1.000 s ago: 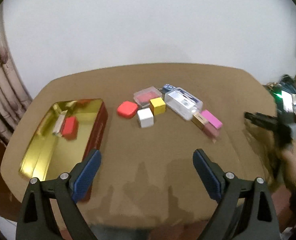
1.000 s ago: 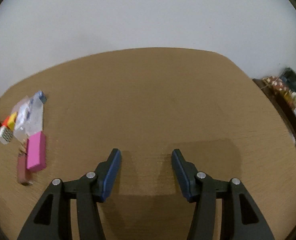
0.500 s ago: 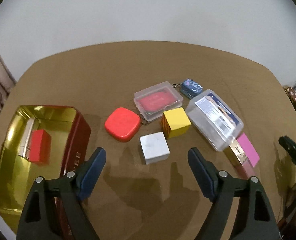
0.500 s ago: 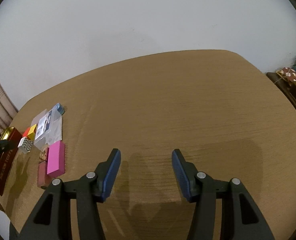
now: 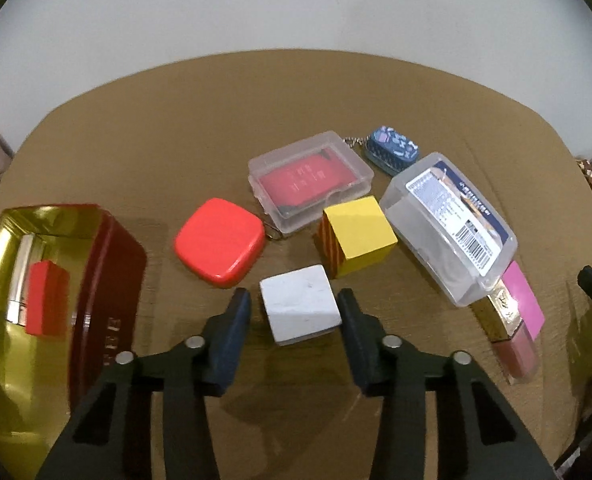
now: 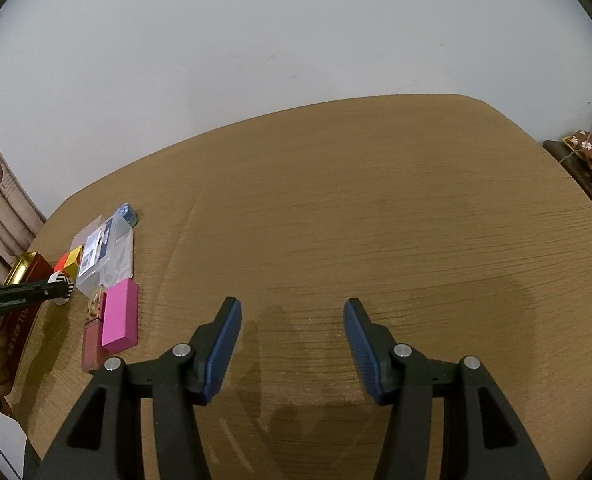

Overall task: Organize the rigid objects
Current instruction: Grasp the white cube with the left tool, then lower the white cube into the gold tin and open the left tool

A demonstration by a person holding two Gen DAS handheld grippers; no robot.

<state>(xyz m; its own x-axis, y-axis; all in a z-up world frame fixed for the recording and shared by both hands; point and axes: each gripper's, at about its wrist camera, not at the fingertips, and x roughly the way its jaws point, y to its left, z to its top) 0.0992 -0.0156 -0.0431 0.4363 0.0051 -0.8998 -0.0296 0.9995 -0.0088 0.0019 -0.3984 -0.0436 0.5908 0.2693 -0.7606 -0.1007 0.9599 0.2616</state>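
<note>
In the left wrist view my left gripper (image 5: 294,312) is open, its fingers on either side of a white cube (image 5: 299,304) on the table, small gaps on both sides. Beyond the cube lie a yellow striped cube (image 5: 357,234), a red rounded case (image 5: 220,240), a clear box with a red card (image 5: 309,180), a long clear labelled box (image 5: 449,224), a blue keychain (image 5: 391,150), a pink block (image 5: 523,304) and a gold-capped tube (image 5: 503,316). A red tin with a gold inside (image 5: 96,288) at the left holds a red block (image 5: 46,304). My right gripper (image 6: 292,332) is open and empty over bare table.
The right wrist view shows the same cluster at the far left, with the pink block (image 6: 120,316) nearest and the left gripper's finger (image 6: 24,292) reaching in. A dark shelf with clutter (image 6: 591,152) stands past the table's right edge. A white wall is behind the table.
My left gripper has moved forward and down to the white cube and narrowed, its fingers now on either side of it. My right gripper has turned slightly, staying open over the table.
</note>
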